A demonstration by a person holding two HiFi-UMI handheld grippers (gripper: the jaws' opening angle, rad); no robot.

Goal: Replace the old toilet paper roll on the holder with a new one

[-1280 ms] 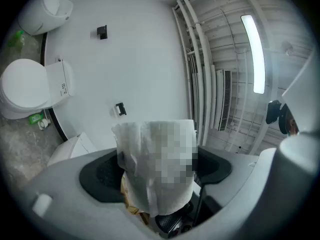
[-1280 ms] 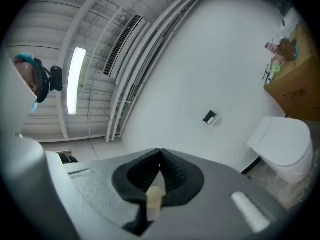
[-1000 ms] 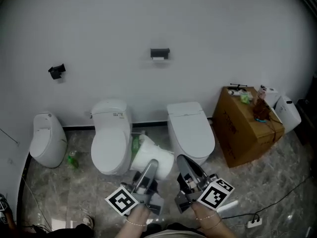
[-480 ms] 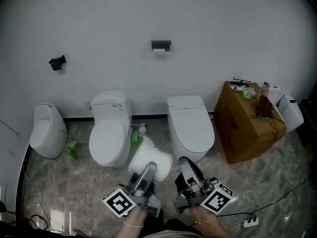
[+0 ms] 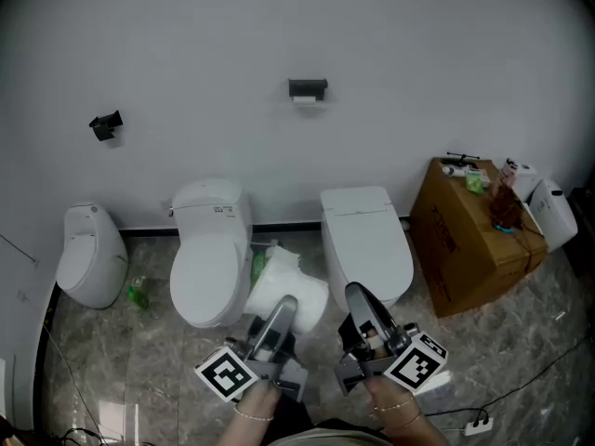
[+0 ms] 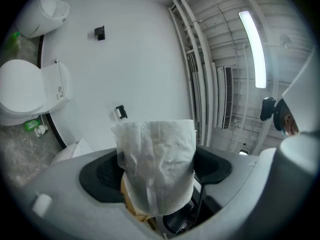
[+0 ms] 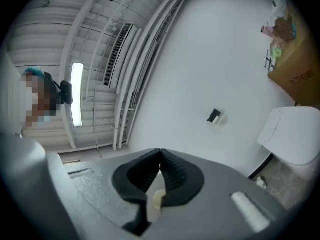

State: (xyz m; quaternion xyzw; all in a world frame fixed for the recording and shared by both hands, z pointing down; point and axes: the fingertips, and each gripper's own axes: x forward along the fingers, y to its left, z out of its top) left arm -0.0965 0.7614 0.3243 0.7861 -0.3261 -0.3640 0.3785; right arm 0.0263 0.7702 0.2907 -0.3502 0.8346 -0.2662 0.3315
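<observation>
My left claw (image 5: 284, 307) pinches the soft new roll (image 5: 277, 282); its loose wrap could slip before the far wall holder (image 5: 308, 89). My right claw (image 5: 357, 295), 1 of 2, is pressed together, empty.

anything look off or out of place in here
Nothing looks spilled or broken. The toilet paper roll clamped in the left gripper has a loose, crumpled outer sheet, and a green bottle sits on the floor beside the leftmost toilet.
</observation>
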